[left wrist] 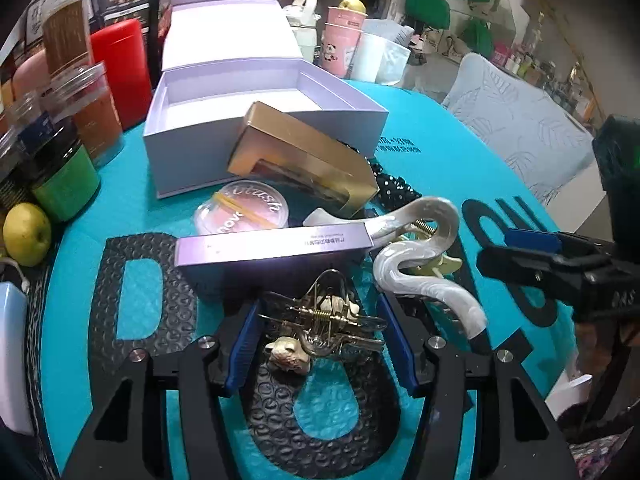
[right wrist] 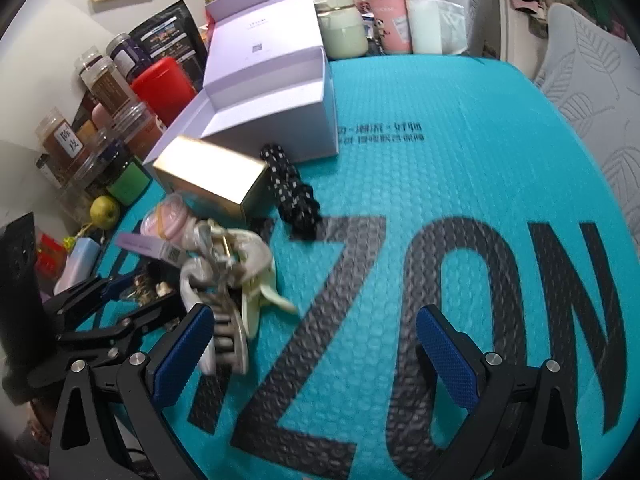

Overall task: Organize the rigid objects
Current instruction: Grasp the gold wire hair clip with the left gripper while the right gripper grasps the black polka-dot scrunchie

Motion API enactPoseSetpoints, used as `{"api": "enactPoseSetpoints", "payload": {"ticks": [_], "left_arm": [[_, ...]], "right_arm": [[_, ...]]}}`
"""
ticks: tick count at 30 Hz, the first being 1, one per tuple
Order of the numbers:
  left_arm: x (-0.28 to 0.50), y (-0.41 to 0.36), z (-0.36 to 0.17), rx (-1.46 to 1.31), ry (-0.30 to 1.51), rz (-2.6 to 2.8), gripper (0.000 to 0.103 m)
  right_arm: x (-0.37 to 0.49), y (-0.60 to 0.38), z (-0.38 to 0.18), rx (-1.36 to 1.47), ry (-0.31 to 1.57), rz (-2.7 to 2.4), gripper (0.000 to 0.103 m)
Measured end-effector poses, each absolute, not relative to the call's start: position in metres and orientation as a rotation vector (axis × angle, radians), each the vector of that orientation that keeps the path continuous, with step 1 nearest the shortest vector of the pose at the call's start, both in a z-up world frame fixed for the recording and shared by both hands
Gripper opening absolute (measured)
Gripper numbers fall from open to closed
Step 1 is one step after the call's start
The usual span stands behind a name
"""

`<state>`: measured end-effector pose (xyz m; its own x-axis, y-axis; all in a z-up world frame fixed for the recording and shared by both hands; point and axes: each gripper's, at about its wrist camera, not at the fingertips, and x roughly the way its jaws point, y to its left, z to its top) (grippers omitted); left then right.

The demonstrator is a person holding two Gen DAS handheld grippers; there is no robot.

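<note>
Pearly white curved hair claw (right wrist: 224, 280) motion-blurred in right wrist view; teeth indistinct. Flat lilac rectangular box (left wrist: 276, 254) hides lower rim of clear round lidded case (left wrist: 244, 210). Small gold wire hair clip (right wrist: 146, 286) mostly hidden behind left gripper (right wrist: 108, 304).

Table: I see a teal bubble mat (right wrist: 460, 168) with big black letters on top.
Middle: open white box (left wrist: 256, 136), gold box (left wrist: 308, 152) leaning on it, round pink case (left wrist: 244, 208).
Near me: purple flat box (left wrist: 272, 248), gold hair clip (left wrist: 324, 320), white wavy clip (left wrist: 420, 264).
Left edge: jars (left wrist: 68, 152), yellow apple (left wrist: 27, 234).
</note>
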<state>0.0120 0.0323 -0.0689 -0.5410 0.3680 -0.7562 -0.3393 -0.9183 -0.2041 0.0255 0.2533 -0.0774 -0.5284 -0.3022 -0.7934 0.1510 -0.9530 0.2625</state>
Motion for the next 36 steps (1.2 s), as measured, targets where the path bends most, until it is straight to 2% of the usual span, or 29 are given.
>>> {"api": "enactPoseSetpoints", "payload": {"ticks": [6,9,11,18,21,25,31,36], "left_arm": [[0.018,0.026,-0.054,-1.195,-0.132,2.463,0.057],[0.019,0.021,-0.043,-1.171,-0.177,2.482,0.057],[0.017,0.02,-0.036,-1.15,-0.179,2.506,0.057],[0.0,0.016,-0.016,-1.073,-0.221,2.576,0.057],[-0.005,0.015,-0.014,-1.076,-0.216,2.592,0.057],[-0.012,0.011,-0.016,-1.1,-0.216,2.609,0.057],[-0.018,0.005,-0.02,-1.135,-0.235,2.616,0.057],[-0.023,0.005,-0.024,-1.15,-0.235,2.613,0.057]], "right_arm": [[0.013,0.257,-0.057,1.283,-0.251,-2.529,0.101],[0.004,0.253,-0.049,1.276,-0.196,-2.549,0.098],[-0.001,0.249,-0.046,1.273,-0.145,-2.553,0.092],[-0.025,0.236,-0.047,1.293,0.01,-2.511,0.089],[-0.036,0.23,-0.051,1.307,0.059,-2.484,0.083],[-0.053,0.223,-0.058,1.334,0.122,-2.452,0.066],[-0.076,0.21,-0.077,1.392,0.159,-2.369,0.065],[-0.085,0.203,-0.091,1.437,0.17,-2.333,0.046]]}}
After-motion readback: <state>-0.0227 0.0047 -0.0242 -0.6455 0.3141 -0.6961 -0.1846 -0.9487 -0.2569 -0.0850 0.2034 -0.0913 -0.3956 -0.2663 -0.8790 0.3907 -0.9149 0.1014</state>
